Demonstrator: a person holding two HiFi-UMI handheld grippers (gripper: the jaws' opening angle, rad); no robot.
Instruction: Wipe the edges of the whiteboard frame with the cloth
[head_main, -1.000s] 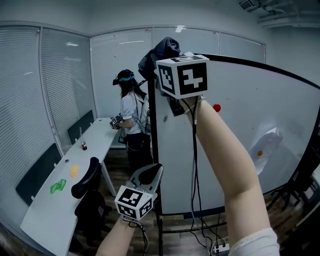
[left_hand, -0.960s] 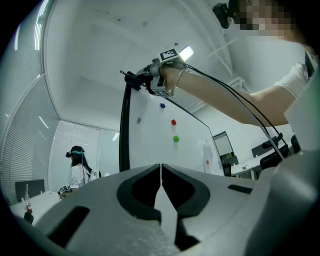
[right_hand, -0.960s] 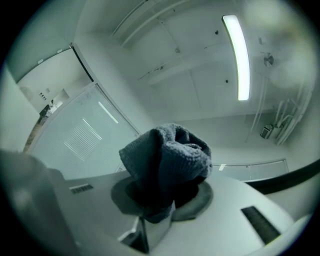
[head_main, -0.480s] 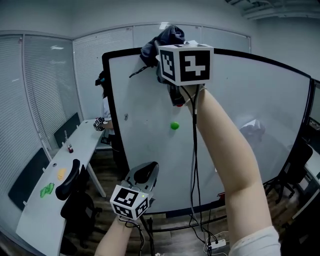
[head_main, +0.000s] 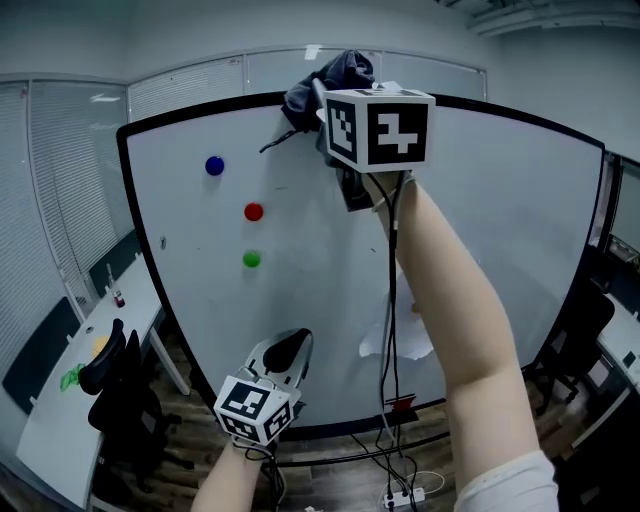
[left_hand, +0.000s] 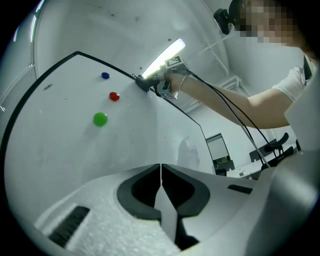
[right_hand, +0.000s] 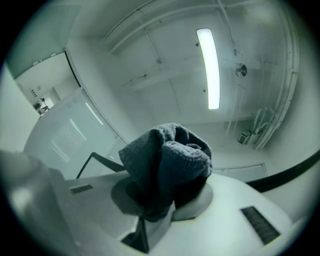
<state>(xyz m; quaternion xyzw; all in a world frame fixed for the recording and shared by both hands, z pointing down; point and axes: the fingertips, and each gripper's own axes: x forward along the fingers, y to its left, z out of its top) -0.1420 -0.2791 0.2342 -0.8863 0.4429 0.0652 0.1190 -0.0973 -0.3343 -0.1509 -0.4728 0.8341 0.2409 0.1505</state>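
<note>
Left claw (head_main: 289, 343) low in front of the whiteboard (head_main: 500, 250), jaws together, nothing between them, clear of the board. One cable (head_main: 391, 300) hangs down along the right arm across the board face. Right claw (head_main: 336, 100) up at the board's top edge, jaws clamped on one dark cloth (head_main: 335, 72); the cloth bunches over the black frame (head_main: 200, 103) there. Three magnets left of the cloth on the board: blue (head_main: 215, 166), red (head_main: 254, 212), green (head_main: 251, 259). Left of the board, one chair (head_main: 115, 370) at a long white surface (head_main: 45, 440) with small green, yellow and red items. Power strip (head_main: 400, 497) on the floor below the board. Left gripper view alone shows cloth on frame from below; right gripper view alone shows the knit weave and a ceiling light (right_hand: 212, 67).
</note>
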